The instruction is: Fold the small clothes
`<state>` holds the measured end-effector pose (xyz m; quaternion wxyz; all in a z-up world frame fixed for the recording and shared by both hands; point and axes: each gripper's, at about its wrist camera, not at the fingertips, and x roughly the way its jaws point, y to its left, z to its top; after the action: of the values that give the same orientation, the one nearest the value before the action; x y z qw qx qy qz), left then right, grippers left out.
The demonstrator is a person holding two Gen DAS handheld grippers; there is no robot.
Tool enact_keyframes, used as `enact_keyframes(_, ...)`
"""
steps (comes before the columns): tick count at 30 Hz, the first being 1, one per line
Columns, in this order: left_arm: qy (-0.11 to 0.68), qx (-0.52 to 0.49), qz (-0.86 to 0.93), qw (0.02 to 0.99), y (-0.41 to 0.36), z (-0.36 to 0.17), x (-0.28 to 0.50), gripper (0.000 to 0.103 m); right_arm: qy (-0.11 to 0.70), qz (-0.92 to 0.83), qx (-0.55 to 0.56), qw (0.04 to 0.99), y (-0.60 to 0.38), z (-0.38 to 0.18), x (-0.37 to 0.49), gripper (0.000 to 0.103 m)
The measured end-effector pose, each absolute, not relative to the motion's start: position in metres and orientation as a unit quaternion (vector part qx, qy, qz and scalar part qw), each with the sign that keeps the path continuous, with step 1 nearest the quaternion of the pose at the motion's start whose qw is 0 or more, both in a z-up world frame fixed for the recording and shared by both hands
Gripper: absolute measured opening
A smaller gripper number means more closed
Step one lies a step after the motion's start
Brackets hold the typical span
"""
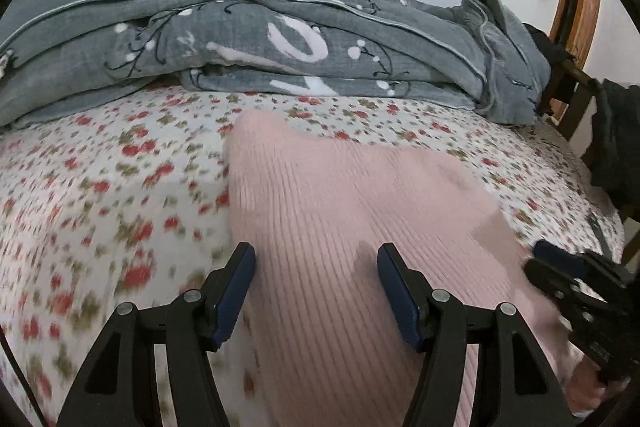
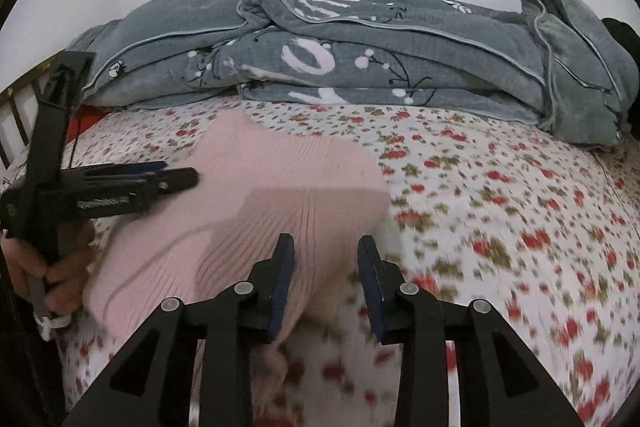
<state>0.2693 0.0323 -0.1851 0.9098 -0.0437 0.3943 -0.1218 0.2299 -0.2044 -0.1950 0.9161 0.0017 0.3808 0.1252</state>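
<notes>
A pink ribbed knit garment (image 1: 340,195) lies on the flowered bed sheet (image 1: 100,187), partly folded, with an upper layer over a lower one. My left gripper (image 1: 316,261) hovers over the garment's left part, its blue pads wide apart and nothing pinched: open. It also shows from the side as the left gripper (image 2: 180,175), held by a hand. My right gripper (image 2: 326,243) stands open over the pink garment (image 2: 280,187) at its right edge; cloth lies under the jaws, and the pads do not press on it. The right gripper (image 1: 538,255) enters the left wrist view at the right.
A bulky grey blanket (image 1: 280,39) with white print is piled along the wall behind the garment. A wooden bed frame (image 1: 576,7) and dark cloth (image 1: 616,147) are at the right. A railing (image 2: 16,115) bounds the bed's left end. Flowered sheet (image 2: 500,207) stretches right of the garment.
</notes>
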Motion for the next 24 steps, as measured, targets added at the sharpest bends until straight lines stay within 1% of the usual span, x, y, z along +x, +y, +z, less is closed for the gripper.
enact_keyframes(2,0.395,-0.054,-0.123,0.909,0.034,-0.184,0.251,0.062,0.382,0.129,0.009,0.915,-0.209,-0.198,0.22,0.027)
enact_keyframes(6,0.408,-0.075,-0.13,0.9,0.038,-0.187,0.221,0.062,0.389,0.108,0.0,0.915,-0.208,-0.206,0.203,0.027)
enact_keyframes(12,0.434,-0.076,-0.103,0.892,0.034,-0.193,0.181,0.061,0.394,0.088,0.006,0.915,-0.211,-0.188,0.176,0.027)
enact_keyframes(16,0.425,-0.076,-0.092,0.897,0.029,-0.171,0.152,0.062,0.401,0.065,0.017,0.914,-0.217,-0.172,0.157,0.031)
enact_keyframes(18,0.419,-0.068,-0.08,0.902,0.024,-0.157,0.138,0.062,0.403,0.064,0.024,0.913,-0.221,-0.166,0.148,0.032)
enact_keyframes(21,0.406,-0.053,-0.062,0.91,0.017,-0.135,0.116,0.069,0.412,0.052,0.024,0.909,-0.228,-0.153,0.129,0.032)
enact_keyframes(22,0.4,-0.048,-0.057,0.913,0.014,-0.128,0.109,0.072,0.412,0.049,0.023,0.91,-0.23,-0.147,0.123,0.034)
enact_keyframes(24,0.389,-0.04,-0.046,0.919,0.01,-0.112,0.091,0.075,0.407,0.051,0.022,0.912,-0.234,-0.133,0.108,0.044)
